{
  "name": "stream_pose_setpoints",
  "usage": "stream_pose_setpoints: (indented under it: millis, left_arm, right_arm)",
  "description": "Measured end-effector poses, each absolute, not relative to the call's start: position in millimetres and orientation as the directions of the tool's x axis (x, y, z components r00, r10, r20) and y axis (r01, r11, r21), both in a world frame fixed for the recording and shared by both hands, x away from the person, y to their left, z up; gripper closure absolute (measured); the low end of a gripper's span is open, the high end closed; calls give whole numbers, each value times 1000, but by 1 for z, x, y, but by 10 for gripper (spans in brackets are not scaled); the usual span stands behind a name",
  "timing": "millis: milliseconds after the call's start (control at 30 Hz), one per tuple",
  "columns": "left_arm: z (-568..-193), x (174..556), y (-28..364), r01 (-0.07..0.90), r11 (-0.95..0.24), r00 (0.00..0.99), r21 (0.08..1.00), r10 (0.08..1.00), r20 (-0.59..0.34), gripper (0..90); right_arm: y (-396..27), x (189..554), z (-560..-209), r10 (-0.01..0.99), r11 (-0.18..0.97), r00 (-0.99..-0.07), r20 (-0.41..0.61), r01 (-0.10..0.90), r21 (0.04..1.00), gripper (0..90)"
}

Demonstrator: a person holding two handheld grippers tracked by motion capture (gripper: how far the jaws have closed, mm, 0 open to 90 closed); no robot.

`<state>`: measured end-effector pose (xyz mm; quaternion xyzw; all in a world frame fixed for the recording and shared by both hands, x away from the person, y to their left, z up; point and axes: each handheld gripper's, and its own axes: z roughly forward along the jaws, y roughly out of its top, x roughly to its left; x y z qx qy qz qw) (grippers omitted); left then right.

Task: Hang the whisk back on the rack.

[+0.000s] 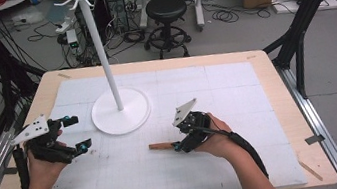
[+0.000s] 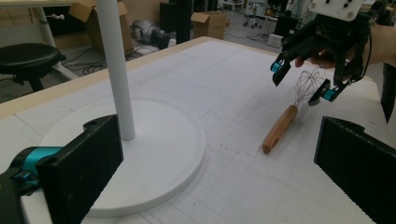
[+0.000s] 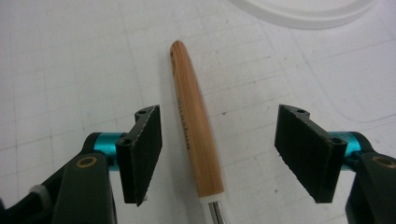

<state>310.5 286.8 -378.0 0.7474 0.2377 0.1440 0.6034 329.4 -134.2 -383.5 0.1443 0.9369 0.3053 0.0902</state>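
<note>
Wooden-handled wire whisk (image 2: 286, 126) lies flat on the table mat.

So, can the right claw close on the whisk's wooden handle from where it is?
Probably yes. The right claw stands open astride the wooden handle of the whisk, which lies flat on the white mat. Nothing sits between pads and handle.

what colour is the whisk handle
Light brown wood, the whisk handle shows best in the right gripper view.
</note>
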Motion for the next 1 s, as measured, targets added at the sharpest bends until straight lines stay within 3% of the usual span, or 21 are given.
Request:
stream_pose_setpoints:
  millis: [500,633,800,1000]
  left_arm:
    - [-377,309,288,177,-161,843,971,533,-65,18]
    - [-377,309,287,179,-163,842,970,535,-65,18]
    - [-378,310,285,182,-171,844,968,533,-64,18]
    - [-377,309,286,180,-171,843,969,534,-62,18]
  right_arm:
    - [-116,334,-413,306,854,-949,-73,240,461,398]
    - [-114,334,-416,298,870,-952,-70,241,430,457]
    - [-113,333,-416,261,879,-965,-24,227,418,658]
    - [-109,328,-413,244,896,-966,-84,191,402,723]
